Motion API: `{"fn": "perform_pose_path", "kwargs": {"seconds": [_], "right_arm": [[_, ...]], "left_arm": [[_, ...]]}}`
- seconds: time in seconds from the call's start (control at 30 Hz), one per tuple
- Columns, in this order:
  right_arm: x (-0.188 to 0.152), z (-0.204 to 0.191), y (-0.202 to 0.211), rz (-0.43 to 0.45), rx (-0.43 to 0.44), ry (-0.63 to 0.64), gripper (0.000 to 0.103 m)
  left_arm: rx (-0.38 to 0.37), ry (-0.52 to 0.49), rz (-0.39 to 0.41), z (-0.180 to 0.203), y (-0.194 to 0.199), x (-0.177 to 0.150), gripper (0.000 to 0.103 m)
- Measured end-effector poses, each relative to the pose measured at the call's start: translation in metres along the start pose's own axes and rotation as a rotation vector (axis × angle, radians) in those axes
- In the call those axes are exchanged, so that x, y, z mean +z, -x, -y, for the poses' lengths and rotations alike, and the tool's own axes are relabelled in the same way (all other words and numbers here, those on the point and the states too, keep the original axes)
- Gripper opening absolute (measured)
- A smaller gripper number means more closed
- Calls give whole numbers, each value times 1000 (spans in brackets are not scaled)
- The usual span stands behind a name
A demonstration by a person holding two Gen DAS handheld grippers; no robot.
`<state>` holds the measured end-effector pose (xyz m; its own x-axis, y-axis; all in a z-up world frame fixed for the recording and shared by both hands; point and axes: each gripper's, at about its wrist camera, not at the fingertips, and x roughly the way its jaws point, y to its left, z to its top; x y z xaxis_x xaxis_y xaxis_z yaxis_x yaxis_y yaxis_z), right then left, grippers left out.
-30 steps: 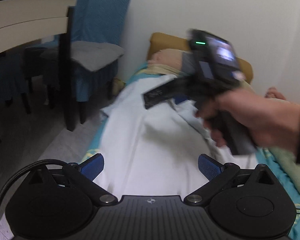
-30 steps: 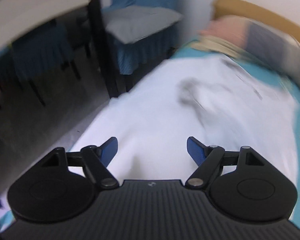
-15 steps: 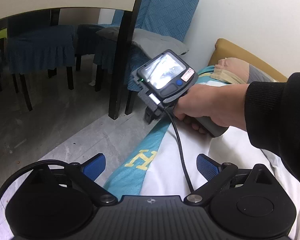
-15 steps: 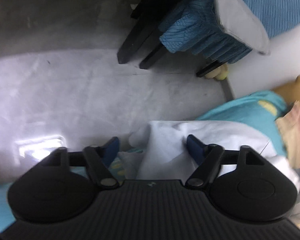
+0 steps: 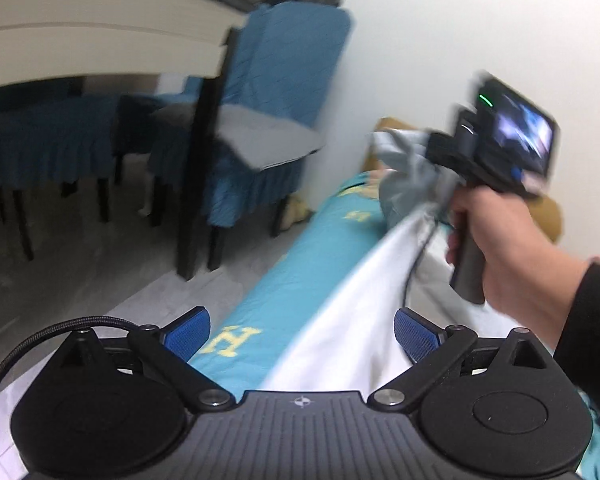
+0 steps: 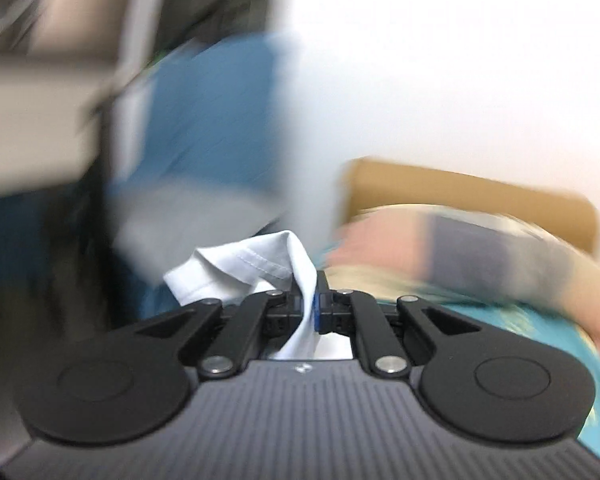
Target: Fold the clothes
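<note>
Now right tool (image 6: pixel 314 306) clamped on white garment (image 5: pixel 352 320) hem, lifted over bed (image 5: pixel 268 304). Cloth stretches taut along 1-to-7 o'clock line toward left tool (image 5: pixel 302 334), pads apart, cloth lying between untouched. Left nearer free end.

I see a plain white wall (image 5: pixel 440 40) behind the bed (image 5: pixel 284 280), which carries a teal sheet with yellow lettering and a tan headboard (image 6: pixel 480 196). Left of the bed, just beside it, stands a chair (image 5: pixel 276 92) in a blue cover with a grey cushion (image 5: pixel 268 136). Pale tabletop (image 5: pixel 80 44) on dark legs at far left. Grey floor (image 5: pixel 80 264). Right wrist view is heavily blurred.
</note>
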<state>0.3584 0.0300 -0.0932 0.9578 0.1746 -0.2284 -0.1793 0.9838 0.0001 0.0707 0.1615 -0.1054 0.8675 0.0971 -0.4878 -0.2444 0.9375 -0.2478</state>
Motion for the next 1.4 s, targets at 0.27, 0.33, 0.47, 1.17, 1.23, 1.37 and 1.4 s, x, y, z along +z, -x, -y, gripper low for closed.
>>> {"fn": "perform_pose_path", "kwargs": {"seconds": [0.27, 0.33, 0.47, 1.17, 1.23, 1.37, 1.4], "right_arm": [[-85, 152, -21, -212, -227, -323, 12], [-97, 161, -27, -288, -173, -324, 23], [-89, 158, -3, -295, -58, -313, 83], [-62, 164, 350, -403, 169, -462, 83], [-71, 174, 355, -421, 158, -553, 83], [-78, 195, 355, -410, 126, -695, 83], [-80, 199, 355, -405, 110, -710, 83]], "left_arm": [[-56, -74, -57, 31, -7, -15, 101], [-50, -105, -73, 37, -15, -19, 101], [-51, -143, -100, 43, -28, -22, 101], [-74, 44, -601, -16, -38, 2, 98], [-69, 78, -638, -23, -32, -4, 94], [-30, -27, -628, -6, -10, -9, 79], [-28, -75, -619, 2, -4, -10, 77]]}}
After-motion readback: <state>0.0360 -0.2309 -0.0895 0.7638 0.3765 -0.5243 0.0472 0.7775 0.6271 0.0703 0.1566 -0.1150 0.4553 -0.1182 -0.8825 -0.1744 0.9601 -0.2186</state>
